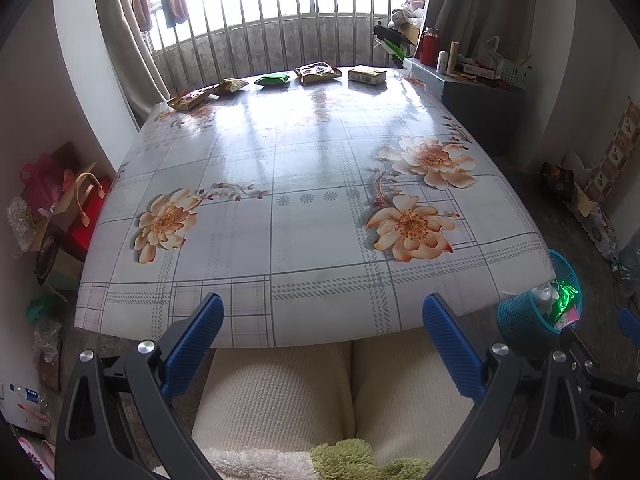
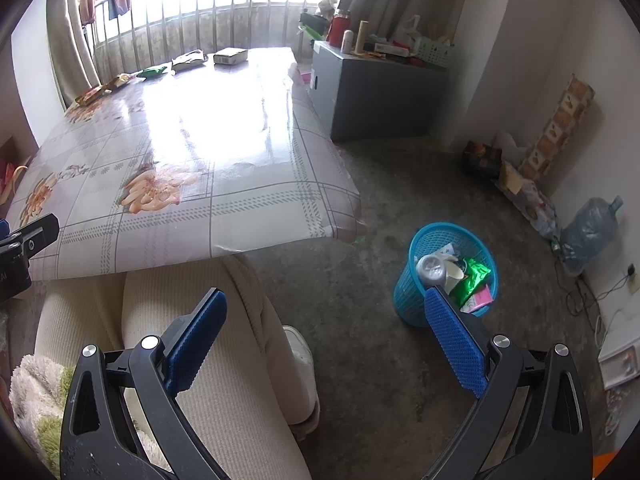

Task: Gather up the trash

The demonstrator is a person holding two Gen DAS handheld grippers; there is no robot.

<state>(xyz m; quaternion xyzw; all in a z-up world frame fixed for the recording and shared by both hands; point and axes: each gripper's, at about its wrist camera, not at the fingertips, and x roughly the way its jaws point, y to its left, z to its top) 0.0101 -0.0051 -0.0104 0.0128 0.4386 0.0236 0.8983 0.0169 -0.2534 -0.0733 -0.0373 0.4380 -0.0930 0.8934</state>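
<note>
A blue plastic basket [image 2: 416, 296] stands on the floor right of the table; it holds a white bottle [image 2: 431, 269], a green wrapper [image 2: 474, 276] and other trash. It also shows in the left wrist view [image 1: 516, 316]. Several snack packets lie along the table's far edge: a brown packet [image 1: 189, 100], a green packet [image 1: 273, 79], a tan packet [image 1: 318, 72] and a small box [image 1: 367, 75]. My left gripper [image 1: 322, 320] is open and empty at the table's near edge. My right gripper [image 2: 324, 312] is open and empty above the floor, left of the basket.
The flowered tablecloth [image 1: 304, 184] covers the table. A grey cabinet [image 2: 372, 92] with bottles stands at the far right. A water jug [image 2: 590, 232] and clutter line the right wall. Bags [image 1: 60, 208] pile up left of the table. The person's legs [image 1: 344, 396] are below.
</note>
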